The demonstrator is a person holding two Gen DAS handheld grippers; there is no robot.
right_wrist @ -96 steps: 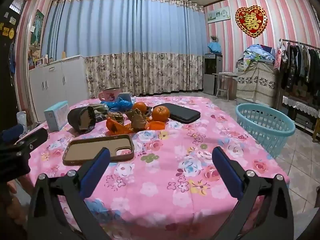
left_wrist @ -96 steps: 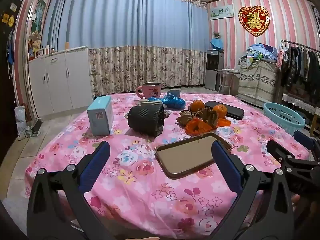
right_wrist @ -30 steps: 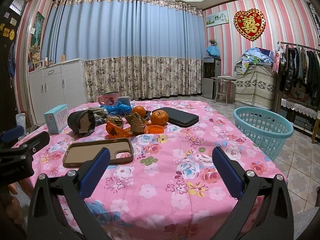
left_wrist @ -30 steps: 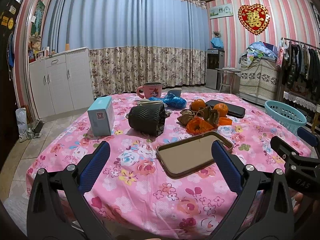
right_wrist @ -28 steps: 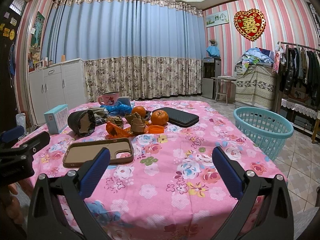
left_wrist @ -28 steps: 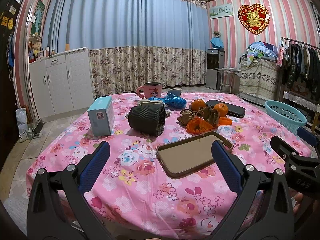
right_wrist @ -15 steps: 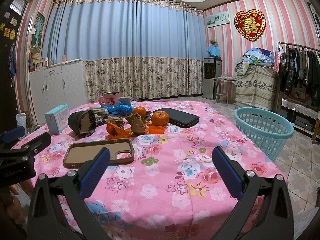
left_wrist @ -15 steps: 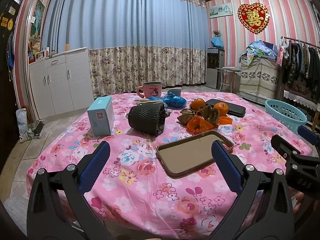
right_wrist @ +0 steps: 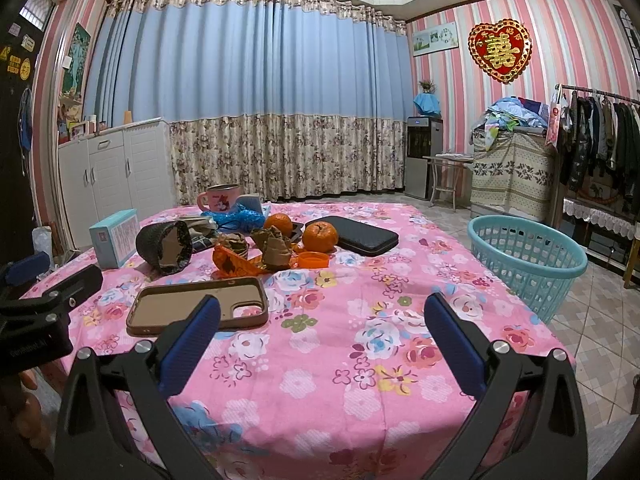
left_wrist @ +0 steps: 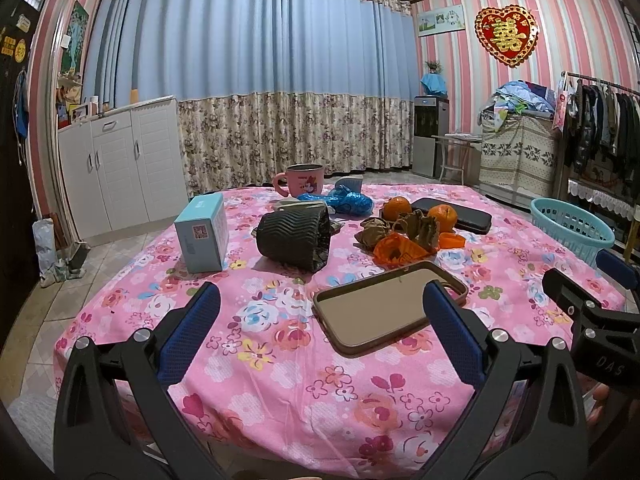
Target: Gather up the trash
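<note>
On the pink flowered tablecloth (left_wrist: 280, 368) lies a pile of trash: an orange wrapper (left_wrist: 394, 249) (right_wrist: 236, 265), crumpled brown paper (left_wrist: 420, 226) (right_wrist: 276, 249), an orange cap (right_wrist: 313, 259) and a blue plastic bag (left_wrist: 340, 201) (right_wrist: 236, 218). A black ribbed cup (left_wrist: 295, 236) (right_wrist: 165, 247) lies on its side. My left gripper (left_wrist: 320, 320) is open, held low at the table's near edge. My right gripper (right_wrist: 320, 322) is open too, over the near right part of the table. Neither holds anything.
A brown phone case (left_wrist: 386, 306) (right_wrist: 200, 310) lies close in front. Two oranges (right_wrist: 319, 237), a black case (right_wrist: 356, 235), a pink mug (left_wrist: 300, 185) and a light blue box (left_wrist: 202, 233) stand on the table. A teal basket (right_wrist: 528, 258) sits on the floor at right.
Both grippers have stayed open and almost still; the views shifted only slightly. Nothing on the table has moved.
</note>
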